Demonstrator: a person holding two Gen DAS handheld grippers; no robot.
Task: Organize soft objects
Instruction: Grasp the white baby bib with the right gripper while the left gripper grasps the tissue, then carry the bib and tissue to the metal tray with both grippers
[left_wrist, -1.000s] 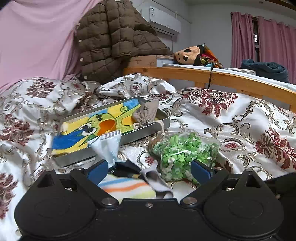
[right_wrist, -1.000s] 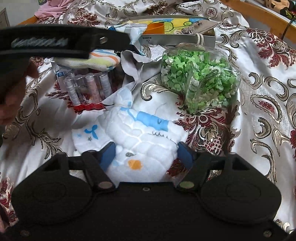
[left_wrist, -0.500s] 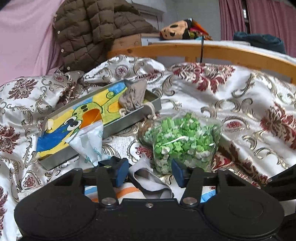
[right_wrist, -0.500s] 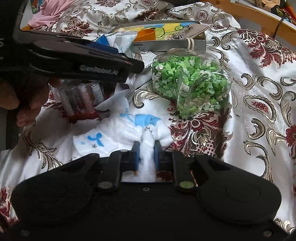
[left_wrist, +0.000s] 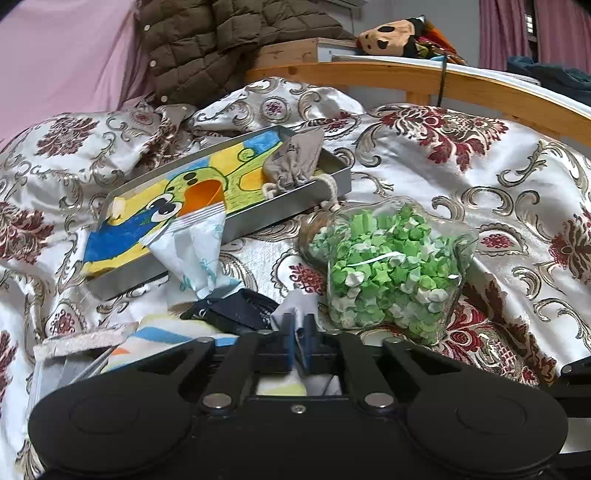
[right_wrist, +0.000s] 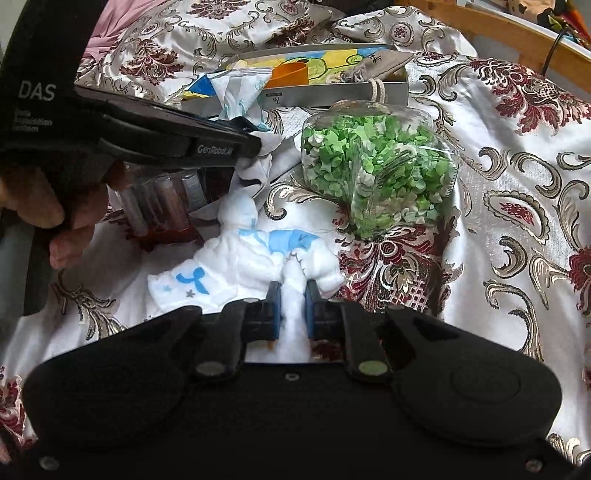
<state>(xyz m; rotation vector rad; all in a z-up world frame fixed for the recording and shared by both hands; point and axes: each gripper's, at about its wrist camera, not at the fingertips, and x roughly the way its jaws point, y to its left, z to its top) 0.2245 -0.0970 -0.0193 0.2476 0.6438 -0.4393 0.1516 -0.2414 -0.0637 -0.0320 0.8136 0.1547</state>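
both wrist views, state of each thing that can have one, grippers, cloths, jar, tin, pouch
left gripper: shut on the grey cloth
right gripper: shut on the white cloth, bunched between its pads
star jar: lying on its side, full of green paper stars
metal tin: open, no lid on
drawstring pouch: lying in the tin, cord hanging over the rim

pouch (left_wrist: 293, 162) in tin (left_wrist: 236, 229) — jar (left_wrist: 391, 273) beside
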